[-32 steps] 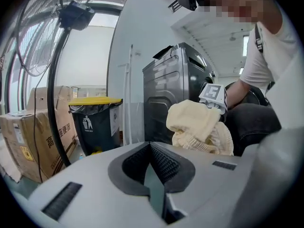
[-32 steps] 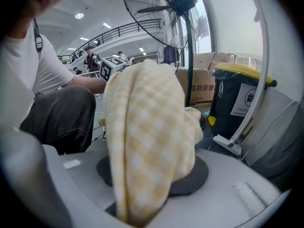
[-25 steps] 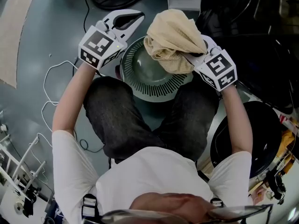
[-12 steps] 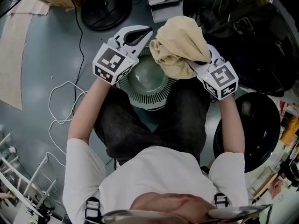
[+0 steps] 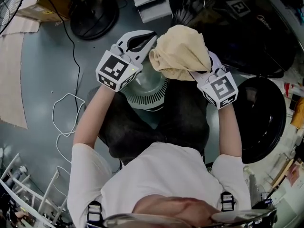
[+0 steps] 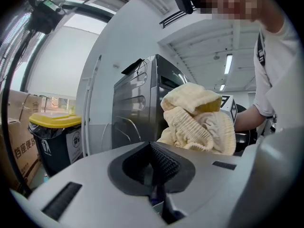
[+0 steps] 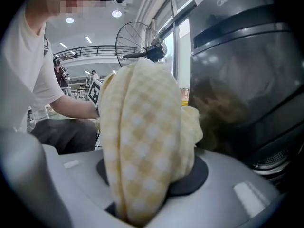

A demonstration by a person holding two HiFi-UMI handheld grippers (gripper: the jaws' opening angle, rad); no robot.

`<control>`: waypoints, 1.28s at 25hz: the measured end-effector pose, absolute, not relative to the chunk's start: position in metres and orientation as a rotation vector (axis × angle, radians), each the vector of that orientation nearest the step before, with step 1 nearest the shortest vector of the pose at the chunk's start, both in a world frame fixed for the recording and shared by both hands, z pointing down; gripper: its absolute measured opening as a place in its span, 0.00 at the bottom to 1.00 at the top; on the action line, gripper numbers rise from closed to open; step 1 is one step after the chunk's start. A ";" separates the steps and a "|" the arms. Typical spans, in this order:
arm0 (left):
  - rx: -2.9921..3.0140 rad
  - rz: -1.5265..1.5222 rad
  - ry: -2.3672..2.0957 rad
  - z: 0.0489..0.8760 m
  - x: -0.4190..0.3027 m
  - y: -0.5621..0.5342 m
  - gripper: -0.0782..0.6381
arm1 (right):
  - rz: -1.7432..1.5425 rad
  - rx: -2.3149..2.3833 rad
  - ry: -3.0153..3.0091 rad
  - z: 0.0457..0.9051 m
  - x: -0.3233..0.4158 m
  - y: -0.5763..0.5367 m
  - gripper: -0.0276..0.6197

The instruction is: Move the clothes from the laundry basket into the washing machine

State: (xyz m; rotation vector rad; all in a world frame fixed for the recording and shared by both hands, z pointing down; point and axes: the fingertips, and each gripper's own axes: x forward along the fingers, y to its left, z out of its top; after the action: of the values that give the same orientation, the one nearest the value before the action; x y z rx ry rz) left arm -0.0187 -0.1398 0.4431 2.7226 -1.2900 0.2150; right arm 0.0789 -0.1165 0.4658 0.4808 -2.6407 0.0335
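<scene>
The cloth is pale yellow with a faint check and a ribbed, gathered edge. It is bunched into a loose lump. It hangs in the air above the far rim of the basket, clear of it, in front of the person's knees. In the left gripper view the cloth shows as a crumpled ball. In the right gripper view the cloth fills the middle and hides most of what lies behind.

The basket is round and grey-green with a slotted rim, and it sits on the floor between the person's legs. The washer is a dark bulk just right of the cloth. In the right gripper view the washer stands close behind the cloth. A black round opening lies by the person's right arm. A white cable loops on the floor at left, near a sheet of cardboard. A yellow-lidded bin and a fan stand further off.

The right hand-held gripper pinches the cloth, with a thick fold clamped between its jaws. The left hand-held gripper is just left of the cloth and not touching it. Its jaws are pressed together with nothing between them.
</scene>
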 end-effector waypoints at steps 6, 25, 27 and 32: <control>2.772 0.162 -1.207 0.434 0.015 -0.142 0.12 | 0.075 0.649 -2.676 0.448 0.118 -0.118 0.32; 2.921 0.186 -0.925 0.435 0.129 -0.146 0.12 | 0.134 1.353 -2.523 0.456 0.291 -0.148 0.32; 2.928 0.196 -0.908 0.440 0.140 -0.147 0.12 | 0.140 1.395 -2.494 0.463 0.303 -0.153 0.32; 2.921 0.194 -0.894 0.453 0.150 -0.153 0.12 | 0.117 1.470 -2.375 0.484 0.327 -0.164 0.32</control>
State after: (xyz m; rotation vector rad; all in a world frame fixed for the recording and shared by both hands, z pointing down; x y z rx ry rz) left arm 0.1502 -0.1527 0.4534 2.9210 -0.8945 0.1935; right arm 0.3272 -0.1636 0.4839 1.4704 -2.3752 0.1167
